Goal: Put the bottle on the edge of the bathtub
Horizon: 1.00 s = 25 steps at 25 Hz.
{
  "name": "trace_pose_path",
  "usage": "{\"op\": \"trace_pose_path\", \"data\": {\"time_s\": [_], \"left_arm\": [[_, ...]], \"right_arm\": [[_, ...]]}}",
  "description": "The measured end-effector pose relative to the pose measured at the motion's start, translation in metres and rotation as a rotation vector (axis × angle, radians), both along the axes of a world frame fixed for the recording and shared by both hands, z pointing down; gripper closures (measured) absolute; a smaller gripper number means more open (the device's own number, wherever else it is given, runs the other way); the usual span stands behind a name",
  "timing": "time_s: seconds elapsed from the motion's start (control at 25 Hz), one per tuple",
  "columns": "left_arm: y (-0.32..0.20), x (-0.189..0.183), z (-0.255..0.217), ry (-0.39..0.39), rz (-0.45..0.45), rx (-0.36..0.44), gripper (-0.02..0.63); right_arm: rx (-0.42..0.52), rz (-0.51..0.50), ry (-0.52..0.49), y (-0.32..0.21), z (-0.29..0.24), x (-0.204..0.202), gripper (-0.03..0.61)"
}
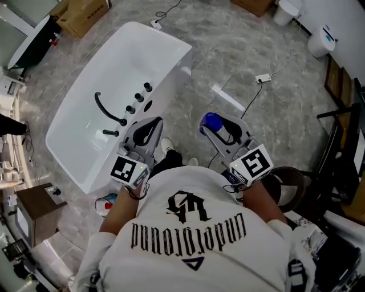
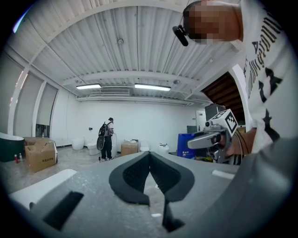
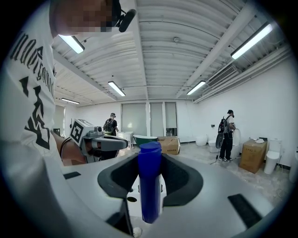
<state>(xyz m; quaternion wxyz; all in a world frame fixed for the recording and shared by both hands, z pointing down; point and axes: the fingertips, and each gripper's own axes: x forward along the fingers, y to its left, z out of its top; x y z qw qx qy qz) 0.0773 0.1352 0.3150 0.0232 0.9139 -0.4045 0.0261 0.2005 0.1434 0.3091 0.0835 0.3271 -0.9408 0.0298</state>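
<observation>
Between the right gripper's (image 1: pixel 219 130) jaws stands the bottle (image 3: pixel 150 181), blue and upright, its cap poking just past the jaw tips. The dark pads press on it from both sides, so the gripper pinches it and carries it above the floor. From the head view the bottle (image 1: pixel 211 121) hangs in front of the person's right hand, to the right of the tub and apart from it.

Beside it, on the left, the left gripper (image 1: pixel 149 130) has its jaws pressed together at the tips, with nothing between them. It hovers just near the tub's near right side.

Below both grippers lies the floor (image 1: pixel 256 45), grey marbled tile, with the person's shoes showing between the two grippers. The tub (image 1: pixel 114 68) is white and runs away to the far left at a slant. A black faucet (image 1: pixel 108 111) and black knobs (image 1: pixel 139 97) sit on its right rim.

Farther off, a white power strip (image 1: pixel 263 78) lies on the floor to the right, with its cable. Cardboard boxes (image 1: pixel 82 14) stand at the far left, and white toilets (image 1: pixel 322 40) at the far right. A person with a backpack (image 3: pixel 226 135) stands by the far white wall, under a ribbed ceiling with strip lights.
</observation>
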Motion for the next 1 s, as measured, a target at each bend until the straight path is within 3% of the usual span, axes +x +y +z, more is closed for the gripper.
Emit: {"op": "trace_pose_path", "data": {"time_s": [0.4,1.0], "left_arm": [[-0.05,-0.032,0.004,0.01,-0.006,-0.003,0.6],[-0.141,-0.124,-0.002,0.016,0.012,0.003,0.6]], "right_arm": [[-0.001,-0.015,0.003,-0.052,0.0,-0.034,0.423],[0.01,-0.007,0.02,-0.146,-0.011,-0.129,0.424]]}}
